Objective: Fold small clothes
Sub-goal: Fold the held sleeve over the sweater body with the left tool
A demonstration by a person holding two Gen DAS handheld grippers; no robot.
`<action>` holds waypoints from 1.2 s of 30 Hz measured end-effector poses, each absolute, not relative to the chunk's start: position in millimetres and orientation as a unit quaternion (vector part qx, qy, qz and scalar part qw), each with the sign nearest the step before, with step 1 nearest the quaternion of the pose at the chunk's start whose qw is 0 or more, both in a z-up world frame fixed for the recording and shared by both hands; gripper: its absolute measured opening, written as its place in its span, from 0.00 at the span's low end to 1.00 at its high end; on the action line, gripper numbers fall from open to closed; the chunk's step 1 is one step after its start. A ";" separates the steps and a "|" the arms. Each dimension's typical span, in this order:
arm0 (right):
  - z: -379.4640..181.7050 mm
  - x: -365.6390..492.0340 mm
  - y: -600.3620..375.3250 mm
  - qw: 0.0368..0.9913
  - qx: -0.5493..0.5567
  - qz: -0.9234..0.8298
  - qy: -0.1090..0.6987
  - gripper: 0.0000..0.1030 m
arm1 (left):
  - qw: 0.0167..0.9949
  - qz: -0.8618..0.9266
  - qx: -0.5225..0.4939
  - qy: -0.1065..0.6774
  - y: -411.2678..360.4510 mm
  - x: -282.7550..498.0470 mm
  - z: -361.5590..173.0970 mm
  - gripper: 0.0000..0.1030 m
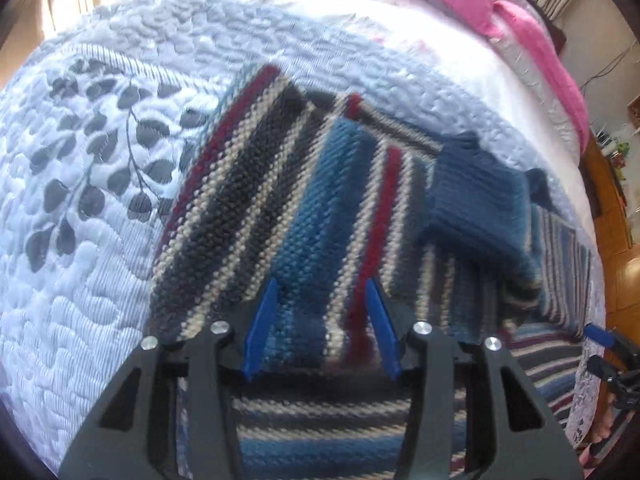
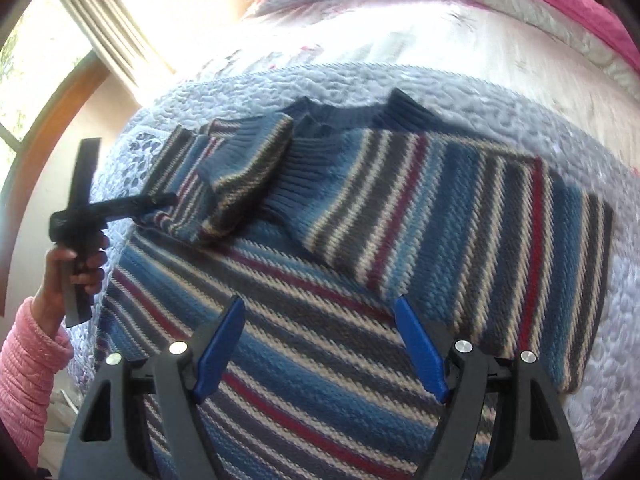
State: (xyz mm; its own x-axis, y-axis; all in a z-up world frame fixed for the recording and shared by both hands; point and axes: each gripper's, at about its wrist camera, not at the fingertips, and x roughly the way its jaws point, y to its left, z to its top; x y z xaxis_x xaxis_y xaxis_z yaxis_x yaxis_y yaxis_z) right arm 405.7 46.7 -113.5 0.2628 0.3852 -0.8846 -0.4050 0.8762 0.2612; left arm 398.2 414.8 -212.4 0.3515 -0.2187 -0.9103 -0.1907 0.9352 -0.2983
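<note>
Lying flat on the pale quilted leaf-print bedspread (image 2: 500,92), the striped blue, grey and maroon knitted sweater (image 2: 320,280) has both sleeves folded across its chest; the left gripper (image 1: 322,300) and right gripper (image 2: 320,328) hover released above it, so a careless grab risks dragging those loose sleeves askew

no text, label, brand, number or sign can be read in either view. the small objects on the shelf (image 1: 614,148) at about three o'clock in the left wrist view may carry print, but they are too blurred to tell.
</note>
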 end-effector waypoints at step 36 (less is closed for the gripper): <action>-146.6 452.3 4.7 0.762 0.175 0.260 0.567 0.76 | 0.814 -0.027 -0.173 0.553 412.6 403.6 -222.6 0.44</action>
State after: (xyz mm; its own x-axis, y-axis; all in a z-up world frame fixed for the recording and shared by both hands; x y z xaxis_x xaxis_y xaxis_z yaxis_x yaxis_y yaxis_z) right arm 452.3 4.7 -146.6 0.2210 0.5940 -0.7735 -0.1975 0.8039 0.5610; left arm 403.6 412.6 -222.6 0.3867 -0.2355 -0.8916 -0.1472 0.9387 -0.3118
